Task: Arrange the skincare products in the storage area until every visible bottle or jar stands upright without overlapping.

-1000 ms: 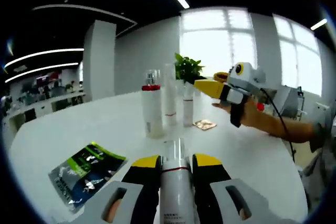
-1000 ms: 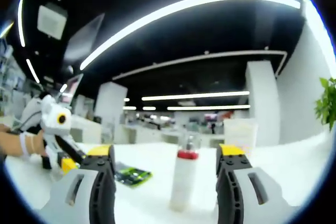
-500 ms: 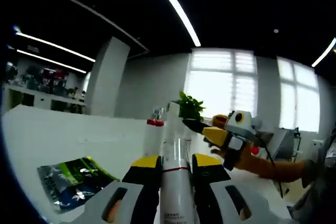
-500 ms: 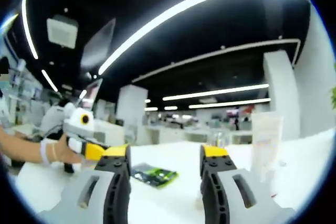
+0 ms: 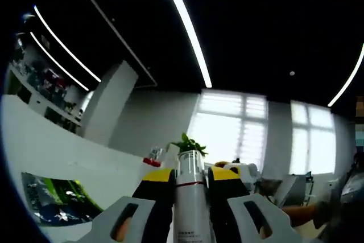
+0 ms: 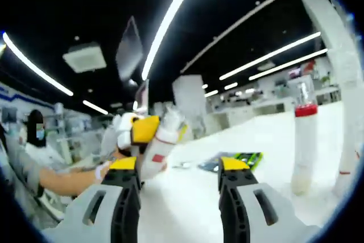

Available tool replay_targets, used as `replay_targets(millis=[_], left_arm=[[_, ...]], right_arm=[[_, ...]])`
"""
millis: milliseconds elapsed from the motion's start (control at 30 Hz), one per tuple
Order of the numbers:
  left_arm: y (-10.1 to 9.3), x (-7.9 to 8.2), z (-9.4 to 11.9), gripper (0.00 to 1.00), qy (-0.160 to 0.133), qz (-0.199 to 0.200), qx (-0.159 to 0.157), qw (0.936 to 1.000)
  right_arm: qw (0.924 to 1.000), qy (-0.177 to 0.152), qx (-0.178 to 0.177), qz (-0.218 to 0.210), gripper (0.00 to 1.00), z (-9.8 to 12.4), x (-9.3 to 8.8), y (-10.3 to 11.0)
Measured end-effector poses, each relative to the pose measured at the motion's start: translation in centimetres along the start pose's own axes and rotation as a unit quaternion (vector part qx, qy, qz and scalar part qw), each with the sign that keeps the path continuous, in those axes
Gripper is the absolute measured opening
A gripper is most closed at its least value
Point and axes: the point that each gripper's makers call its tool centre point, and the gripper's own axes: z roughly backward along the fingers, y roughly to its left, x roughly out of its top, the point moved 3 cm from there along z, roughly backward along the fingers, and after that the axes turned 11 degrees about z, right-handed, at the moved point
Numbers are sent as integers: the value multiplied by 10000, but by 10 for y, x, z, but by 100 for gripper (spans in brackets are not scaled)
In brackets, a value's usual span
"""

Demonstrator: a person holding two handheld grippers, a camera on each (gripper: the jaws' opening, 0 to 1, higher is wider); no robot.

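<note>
My left gripper point(image 5: 189, 173) is shut on a white bottle point(image 5: 189, 209) with a clear cap and a red ring, held along the jaws. In the right gripper view, the left gripper point(image 6: 149, 131) comes in from the left with that bottle point(image 6: 156, 152) tilted above the white table point(image 6: 187, 203). My right gripper point(image 6: 179, 166) is open with nothing between its yellow-tipped fingers. A tall bottle with a red collar point(image 6: 304, 140) stands upright on the right, and a white tube point(image 6: 348, 135) stands beside it at the edge. Behind the held bottle the red-collared bottle point(image 5: 152, 164) shows again.
A green and black sachet point(image 6: 234, 160) lies flat on the table, also seen as the sachet point(image 5: 54, 203) at lower left. A potted plant point(image 5: 185, 142) stands behind the bottles. A person's arm point(image 6: 68, 177) reaches in from the left. Open office space lies beyond.
The left gripper has tilted upward with the bottle still in it. The right gripper view has swung towards the left gripper, and its jaws stand a little closer together than one second ago.
</note>
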Motion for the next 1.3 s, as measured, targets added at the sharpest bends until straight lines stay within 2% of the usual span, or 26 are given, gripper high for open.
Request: replay_targets(millis=[67, 133, 200, 267, 333, 400, 433, 533, 600, 700, 733, 800, 867, 933, 1000, 1033, 1100, 1167, 1300], left_arm=[[-5, -4, -4, 23, 39, -92, -7, 9999], [-9, -1, -7, 23, 18, -209, 95, 9997], [-25, 12, -13, 23, -153, -643, -62, 9978], [-37, 23, -16, 23, -337, -761, 7, 9965], [-45, 33, -21, 23, -369, -877, -77, 9954], [-45, 43, -26, 23, -309, -892, -78, 9955], [-45, 51, -29, 23, -332, -864, -133, 9956], [-46, 70, -36, 23, -563, -847, -238, 9945], [-50, 77, -40, 23, -727, -813, -371, 9933], [-54, 74, -37, 23, -858, -782, -569, 9916], [-54, 74, -37, 23, -996, -644, -585, 9912], [-55, 66, -34, 23, -837, -815, -550, 9916], [-54, 61, -33, 23, -818, -847, -511, 9917], [-60, 53, -31, 23, -584, -878, -611, 9925], [-68, 51, -31, 23, -551, -1000, -697, 9910], [-75, 50, -31, 23, -564, -1059, -857, 9891], [-83, 49, -30, 23, -583, -977, -1077, 9877], [-85, 47, -29, 23, -581, -943, -1143, 9873], [-76, 38, -32, 23, -381, -832, -1287, 9874]], right_arm=[[9999, -20, 89, -122, 54, -3, 0, 2], [9996, 41, 259, -109, 54, -7, 1, 12], [9984, -71, 562, 9, 56, -12, 11, 26], [9974, -201, 688, 120, 58, -16, 20, 33], [9971, -240, 719, 108, 58, -20, 22, 31], [9963, -418, 735, -115, 59, -26, 26, 24], [9958, -398, 758, -311, 60, -29, 26, 18], [9962, -321, 768, -247, 59, -34, 29, 8], [9959, -482, 732, -211, 57, -37, 37, 3], [9907, -1037, 822, -316, 55, -37, 50, 6], [9891, -1166, 816, -366, 53, -36, 52, 5], [9904, -1067, 809, -341, 54, -37, 55, 4], [9909, -1038, 806, -305, 54, -36, 53, 7], [9901, -1000, 940, -297, 56, -35, 51, 18], [9902, -957, 993, -241, 55, -33, 51, 26], [9901, -945, 1025, -186, 55, -32, 50, 29], [9886, -995, 1119, -167, 52, -30, 51, 34], [9863, -1046, 1257, -203, 48, -27, 52, 37], [9829, -944, 1557, -266, 39, -26, 46, 45]])
